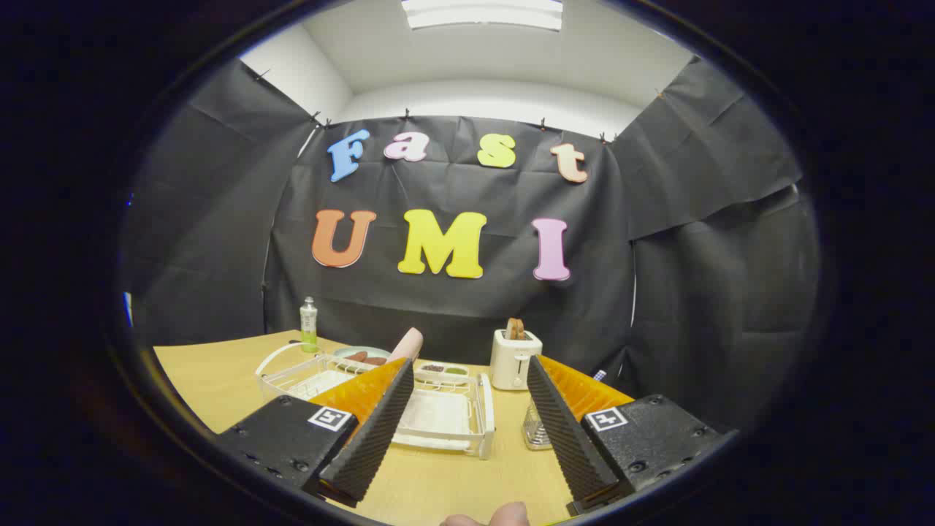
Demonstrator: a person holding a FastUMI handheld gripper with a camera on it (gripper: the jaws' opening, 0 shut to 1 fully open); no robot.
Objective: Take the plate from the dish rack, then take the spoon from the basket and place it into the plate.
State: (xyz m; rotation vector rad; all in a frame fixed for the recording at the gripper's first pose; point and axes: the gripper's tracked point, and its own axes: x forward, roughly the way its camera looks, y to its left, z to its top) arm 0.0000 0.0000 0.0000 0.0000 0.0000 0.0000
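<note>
My gripper [470,363] is open above the wooden table [212,380], with nothing between its fingers. Beyond and between the fingers lies a white dish rack [442,416]. A pale pink plate [407,343] stands on edge at the rack's far left corner, partly hidden behind the left fingertip. Just inside the right finger stands a small wire basket [535,432]; its contents are too small to make out. A larger white wire basket [292,372] with a handle sits left of the rack.
A white toaster [513,359] with bread in it stands behind the rack. A green bottle [308,323], a plate of sausages [361,356] and a small divided dish [442,370] sit at the back. Fingertips of a person's hand [497,516] show at the near edge.
</note>
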